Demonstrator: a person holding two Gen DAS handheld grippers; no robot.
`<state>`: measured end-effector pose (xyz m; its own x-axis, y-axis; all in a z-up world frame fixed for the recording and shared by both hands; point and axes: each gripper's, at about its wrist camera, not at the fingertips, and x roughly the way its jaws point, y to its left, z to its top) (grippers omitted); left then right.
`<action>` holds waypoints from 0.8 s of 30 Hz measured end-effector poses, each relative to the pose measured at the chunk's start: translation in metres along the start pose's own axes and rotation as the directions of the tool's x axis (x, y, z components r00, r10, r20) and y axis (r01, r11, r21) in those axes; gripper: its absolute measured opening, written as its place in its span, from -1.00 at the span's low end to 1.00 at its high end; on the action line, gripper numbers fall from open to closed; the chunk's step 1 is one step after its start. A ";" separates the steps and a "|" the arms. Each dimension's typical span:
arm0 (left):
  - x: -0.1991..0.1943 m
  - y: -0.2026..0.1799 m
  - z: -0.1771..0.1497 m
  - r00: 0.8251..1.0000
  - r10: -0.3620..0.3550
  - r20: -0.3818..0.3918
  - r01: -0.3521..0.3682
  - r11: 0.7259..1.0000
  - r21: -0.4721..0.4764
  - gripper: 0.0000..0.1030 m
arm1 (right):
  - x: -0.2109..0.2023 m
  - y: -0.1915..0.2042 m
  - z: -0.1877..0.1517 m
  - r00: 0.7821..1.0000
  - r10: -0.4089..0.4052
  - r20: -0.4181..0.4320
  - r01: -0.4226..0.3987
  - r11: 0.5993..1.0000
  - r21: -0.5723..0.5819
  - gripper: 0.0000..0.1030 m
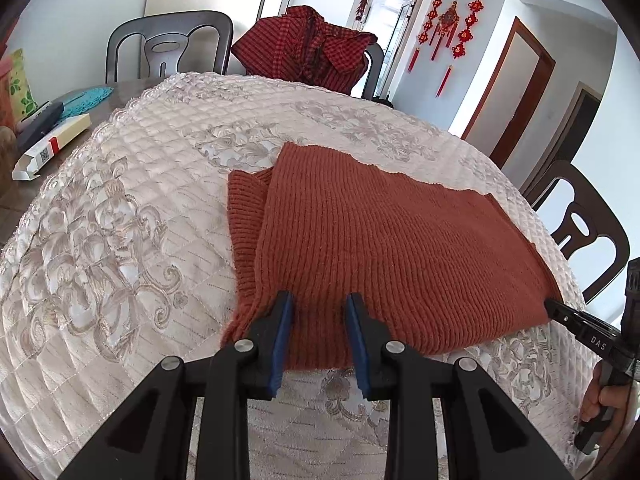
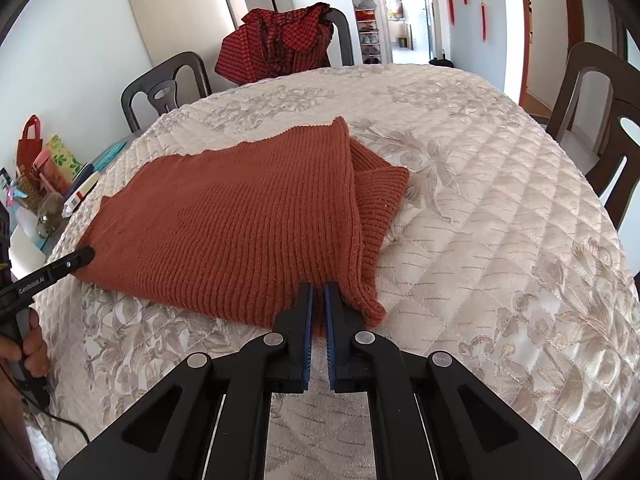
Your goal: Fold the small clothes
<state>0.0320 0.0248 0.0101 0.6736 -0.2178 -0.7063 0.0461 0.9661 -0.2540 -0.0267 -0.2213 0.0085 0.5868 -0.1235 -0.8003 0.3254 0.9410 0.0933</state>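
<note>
Leftmost, my left gripper (image 1: 319,300) sits at the near edge of the rust-red knitted sweater (image 1: 384,248), its blue pads narrowly parted with a pinch of knit between them; I cannot tell whether they press it. Centre: the sweater lies folded flat on the quilted cream table cover (image 1: 120,208). Rightmost, my right gripper (image 2: 318,290) has its jaws drawn together, clamping the sweater's near right corner, beside the ribbed sleeve (image 2: 380,196).
</note>
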 end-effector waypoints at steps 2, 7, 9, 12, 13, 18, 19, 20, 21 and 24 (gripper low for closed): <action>-0.001 -0.002 -0.001 1.000 0.007 0.004 -0.007 1.000 0.005 -0.40 | 0.000 0.000 0.000 1.000 -0.001 -0.001 0.001 1.000 0.000 -0.93; -0.013 -0.004 -0.005 1.000 0.015 0.024 -0.015 1.000 0.020 -0.40 | -0.005 -0.006 -0.001 0.999 0.041 0.004 -0.041 0.999 0.021 -0.92; -0.022 -0.002 -0.007 0.999 0.004 0.041 -0.004 1.000 0.015 -0.40 | -0.014 -0.004 -0.004 0.999 0.029 0.024 -0.029 1.000 0.003 -0.90; -0.028 -0.001 -0.004 0.998 0.003 0.068 -0.005 1.000 0.019 -0.40 | -0.028 -0.001 -0.005 0.997 0.037 0.062 -0.037 0.999 -0.003 -0.89; -0.027 -0.001 -0.001 0.997 0.008 0.076 -0.010 1.000 0.018 -0.40 | -0.031 -0.001 -0.004 0.996 0.041 0.078 -0.042 0.999 -0.001 -0.89; -0.012 0.010 0.007 0.997 0.039 0.062 -0.038 0.999 -0.011 -0.40 | -0.019 -0.005 0.004 0.997 0.010 0.071 -0.011 1.000 0.014 -0.89; -0.007 0.013 0.006 0.998 0.053 0.037 -0.052 0.998 -0.022 -0.40 | -0.014 -0.008 0.003 0.998 0.005 0.057 -0.006 1.000 0.022 -0.90; -0.004 0.015 0.005 0.998 0.056 0.027 -0.055 0.998 -0.027 -0.40 | -0.008 -0.012 0.002 0.999 0.000 0.036 -0.001 0.999 0.037 -0.92; -0.003 0.017 0.003 0.999 0.045 0.026 -0.044 0.998 -0.037 -0.40 | -0.007 -0.014 0.001 0.999 0.006 0.036 -0.008 0.999 0.047 -0.92; -0.002 0.022 0.002 1.000 0.025 0.019 -0.024 0.998 -0.062 -0.43 | -0.007 -0.017 0.000 0.999 0.012 0.034 -0.014 0.998 0.057 -0.92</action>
<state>0.0331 0.0463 0.0071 0.6881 -0.1908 -0.7001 -0.0157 0.9607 -0.2772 -0.0363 -0.2367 0.0130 0.6154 -0.1228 -0.7786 0.3592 0.9230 0.1382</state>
